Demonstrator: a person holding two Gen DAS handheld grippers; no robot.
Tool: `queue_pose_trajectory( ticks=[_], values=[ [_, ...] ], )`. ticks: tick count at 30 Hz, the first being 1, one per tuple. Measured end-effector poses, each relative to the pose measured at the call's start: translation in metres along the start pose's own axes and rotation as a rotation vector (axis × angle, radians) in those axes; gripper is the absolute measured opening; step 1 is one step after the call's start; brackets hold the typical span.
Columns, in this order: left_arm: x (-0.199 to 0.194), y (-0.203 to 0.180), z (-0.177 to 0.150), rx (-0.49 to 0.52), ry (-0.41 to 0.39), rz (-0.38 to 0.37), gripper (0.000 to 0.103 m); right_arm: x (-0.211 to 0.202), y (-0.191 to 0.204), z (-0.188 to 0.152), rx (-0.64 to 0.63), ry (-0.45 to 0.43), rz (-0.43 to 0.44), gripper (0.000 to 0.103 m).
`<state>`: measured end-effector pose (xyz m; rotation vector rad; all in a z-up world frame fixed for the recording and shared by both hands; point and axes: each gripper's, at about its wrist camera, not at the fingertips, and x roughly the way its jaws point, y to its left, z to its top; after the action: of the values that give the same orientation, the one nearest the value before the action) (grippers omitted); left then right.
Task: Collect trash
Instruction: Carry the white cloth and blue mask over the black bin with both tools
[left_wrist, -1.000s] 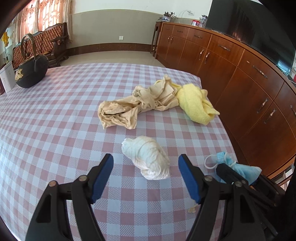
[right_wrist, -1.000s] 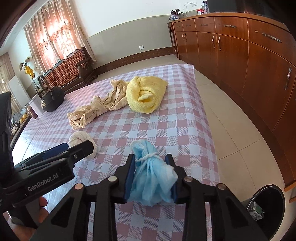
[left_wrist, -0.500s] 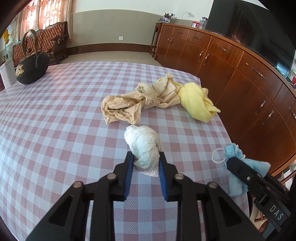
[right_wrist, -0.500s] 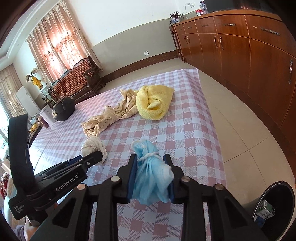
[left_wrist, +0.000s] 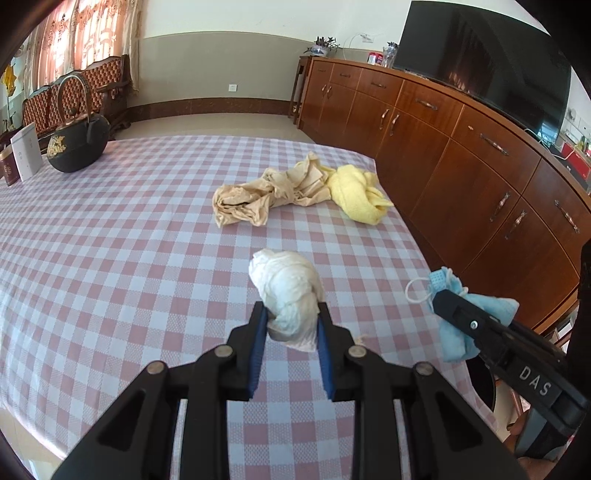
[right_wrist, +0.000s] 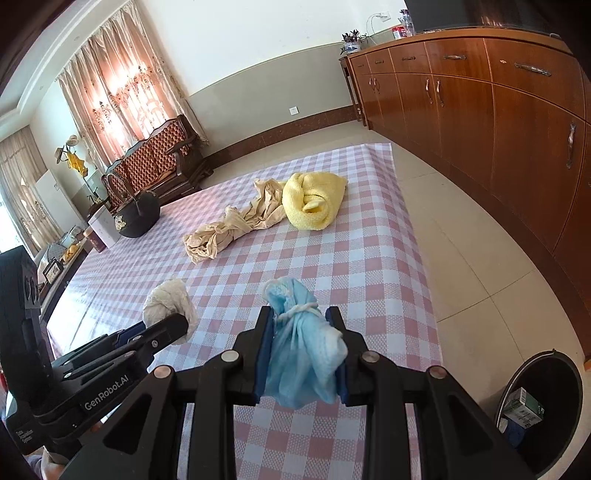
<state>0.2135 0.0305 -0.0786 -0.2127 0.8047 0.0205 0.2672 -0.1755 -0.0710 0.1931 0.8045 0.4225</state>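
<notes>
Left wrist view: my left gripper (left_wrist: 290, 323) is closed on the crumpled white paper wad (left_wrist: 286, 295), its blue pads pinching the wad's lower half while the top bulges out ahead of the tips. It is held above the pink-and-white checked desk (left_wrist: 110, 258), toward the near right part. At the right edge my right gripper (left_wrist: 480, 328) reaches in from the side, clamped on the bunched light blue face mask (left_wrist: 458, 317), out past the desk's right edge. Toward the far right corner lie a crumpled beige cloth (left_wrist: 266, 195) and a rolled yellow towel (left_wrist: 358, 195), touching each other. A black iron kettle (left_wrist: 77, 147) stands near the far left corner.

Right wrist view: the right gripper (right_wrist: 301, 332) points along the desk's right side, tilted down, with the face mask (right_wrist: 303, 350) squeezed between its pads and its white ear loop wound around the top. Below right, on the floor, stands a black round trash bin (right_wrist: 565, 369) with a small carton inside. The left gripper (right_wrist: 162, 328) comes in from the left with the paper wad (right_wrist: 166, 299) at its tip.
</notes>
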Motion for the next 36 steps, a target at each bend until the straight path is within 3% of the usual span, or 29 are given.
queue_pose_trajectory(
  ticks=[15,25,36],
  values=[
    [-0.039,-0.051,-0.022,0.085,-0.022,-0.091,0.027,-0.071,-0.028,-0.033,0.045,-0.037,-0.041,0.031],
    [-0.047,-0.113,-0.035,0.166,0.0,-0.202,0.027,-0.127,-0.085,-0.046,0.127,-0.1,-0.142,0.031],
    [-0.025,-0.199,-0.055,0.263,0.101,-0.332,0.027,-0.175,-0.169,-0.073,0.255,-0.123,-0.268,0.031]
  ],
)
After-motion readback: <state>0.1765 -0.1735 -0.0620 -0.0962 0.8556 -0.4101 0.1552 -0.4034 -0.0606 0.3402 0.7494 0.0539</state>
